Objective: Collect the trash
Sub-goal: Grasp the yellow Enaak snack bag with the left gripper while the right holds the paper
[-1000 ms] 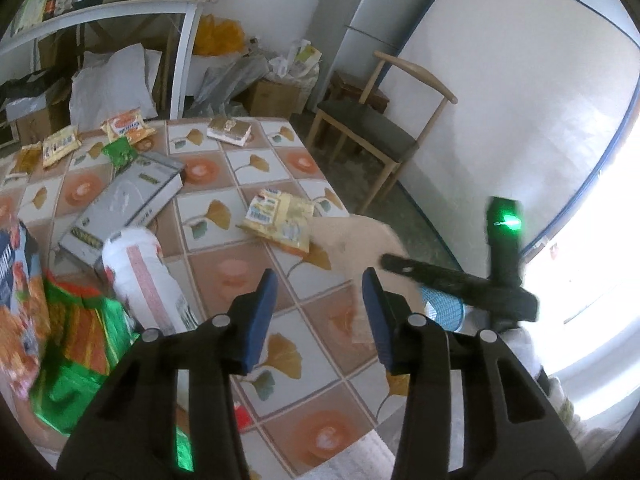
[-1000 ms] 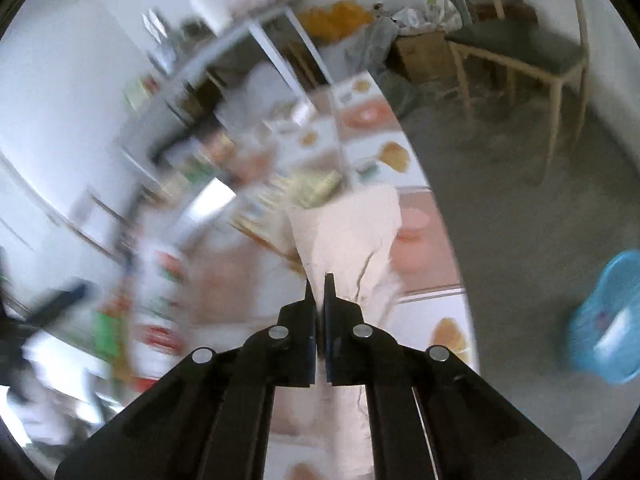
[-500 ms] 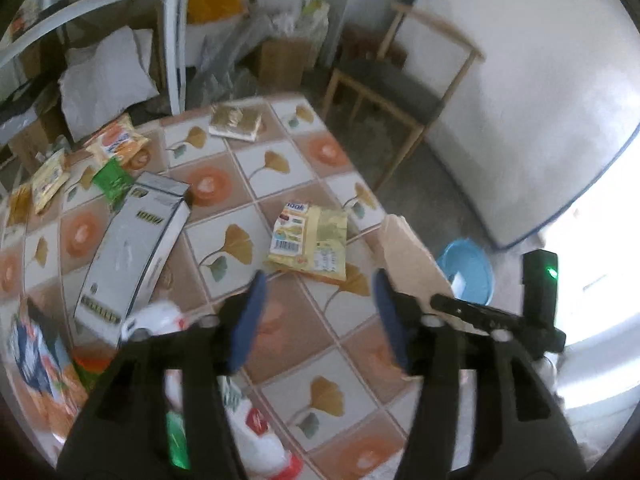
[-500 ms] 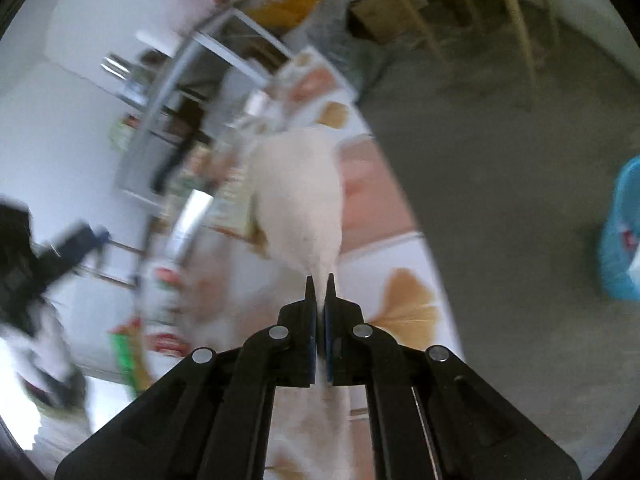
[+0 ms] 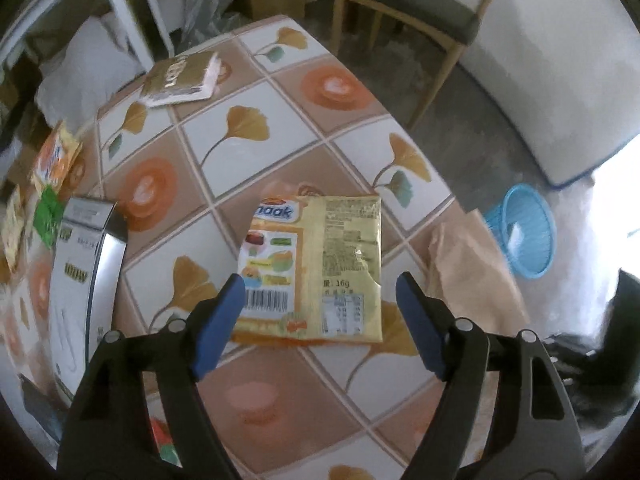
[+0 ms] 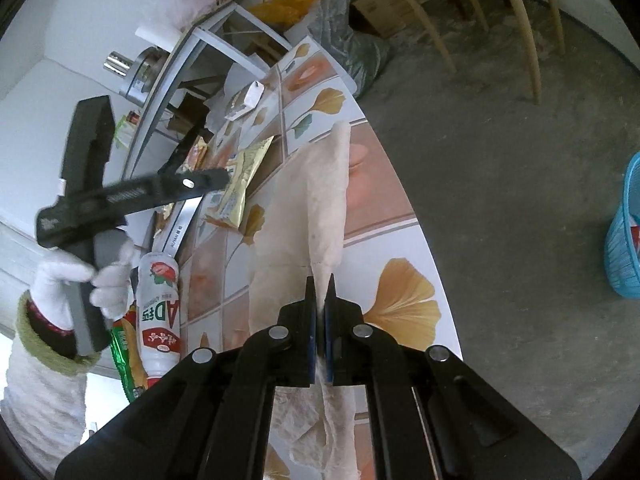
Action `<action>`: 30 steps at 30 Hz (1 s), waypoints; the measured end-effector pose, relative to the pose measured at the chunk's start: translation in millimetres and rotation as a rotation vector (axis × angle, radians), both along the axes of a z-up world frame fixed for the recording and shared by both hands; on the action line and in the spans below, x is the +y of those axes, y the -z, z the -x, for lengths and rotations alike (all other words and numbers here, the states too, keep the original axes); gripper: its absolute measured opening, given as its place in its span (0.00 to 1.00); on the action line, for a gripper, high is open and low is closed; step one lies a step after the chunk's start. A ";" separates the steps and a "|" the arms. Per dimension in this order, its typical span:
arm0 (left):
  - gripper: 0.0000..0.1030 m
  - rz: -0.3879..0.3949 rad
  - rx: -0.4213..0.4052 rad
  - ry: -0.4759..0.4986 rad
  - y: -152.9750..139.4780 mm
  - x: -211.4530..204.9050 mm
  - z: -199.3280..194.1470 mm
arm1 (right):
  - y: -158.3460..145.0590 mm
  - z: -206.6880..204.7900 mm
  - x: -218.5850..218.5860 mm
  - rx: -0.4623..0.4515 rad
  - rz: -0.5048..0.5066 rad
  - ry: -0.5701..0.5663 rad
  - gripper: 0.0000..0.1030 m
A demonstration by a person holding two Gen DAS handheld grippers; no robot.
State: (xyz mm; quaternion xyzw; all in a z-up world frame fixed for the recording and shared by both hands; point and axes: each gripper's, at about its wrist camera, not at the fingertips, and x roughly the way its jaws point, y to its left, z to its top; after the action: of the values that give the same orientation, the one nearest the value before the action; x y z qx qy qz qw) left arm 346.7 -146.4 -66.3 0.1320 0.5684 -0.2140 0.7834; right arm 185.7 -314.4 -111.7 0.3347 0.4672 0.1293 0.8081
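Note:
A yellow snack wrapper point(image 5: 316, 256) lies flat on the tiled tablecloth point(image 5: 256, 144). My left gripper point(image 5: 319, 280) hangs just above the wrapper's near half, pointing steeply down. Its jaws are opening, with the blue pads point(image 5: 224, 312) apart on either side and not pressing on the wrapper. My right gripper point(image 6: 319, 280) is shut on the rim of a brown paper bag point(image 6: 312, 208), which stands on the table's right edge point(image 5: 472, 276). The right wrist view shows the left gripper point(image 6: 218, 178) held by a white-gloved hand point(image 6: 60, 276) over the same wrapper point(image 6: 240, 176).
A long silver-white box point(image 5: 80, 280), a gold packet point(image 5: 180, 76) and small wrappers point(image 5: 52, 160) lie further left. A white drink bottle point(image 6: 158, 304) lies near the front. On the floor to the right stand a blue basket point(image 5: 528, 236) and a wooden chair point(image 5: 408, 0).
The left gripper swung forward and down until the yellow wrapper lay between its fingers, and its jaws widened. The right gripper sank a little and rolled, still holding the bag.

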 end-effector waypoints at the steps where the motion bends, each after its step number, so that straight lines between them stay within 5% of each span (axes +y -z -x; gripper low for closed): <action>1: 0.71 -0.020 -0.005 0.014 3.7 -4.3 1.0 | 0.5 -0.6 0.0 0.000 -0.003 -0.001 0.04; 7: 0.72 -0.083 0.007 0.057 24.8 -14.4 4.6 | 3.7 -0.8 -3.5 -0.005 -0.028 0.001 0.04; 20: 0.71 0.031 0.065 0.038 18.5 -9.5 -6.1 | 3.8 -0.6 -3.4 -0.003 -0.032 0.003 0.03; 25: 0.74 -0.047 0.029 0.088 25.6 -20.2 -1.7 | 3.8 -0.7 -3.4 -0.001 -0.035 0.006 0.04; 30: 0.69 -0.047 0.024 0.107 24.6 -20.6 -1.4 | 4.9 -1.1 -3.5 0.000 -0.039 0.006 0.04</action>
State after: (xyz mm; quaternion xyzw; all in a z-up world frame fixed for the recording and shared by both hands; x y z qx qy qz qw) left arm 348.1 -167.1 -90.8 0.1778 0.5747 -0.2436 0.7608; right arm 186.8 -317.9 -116.5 0.3517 0.4636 0.1359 0.8018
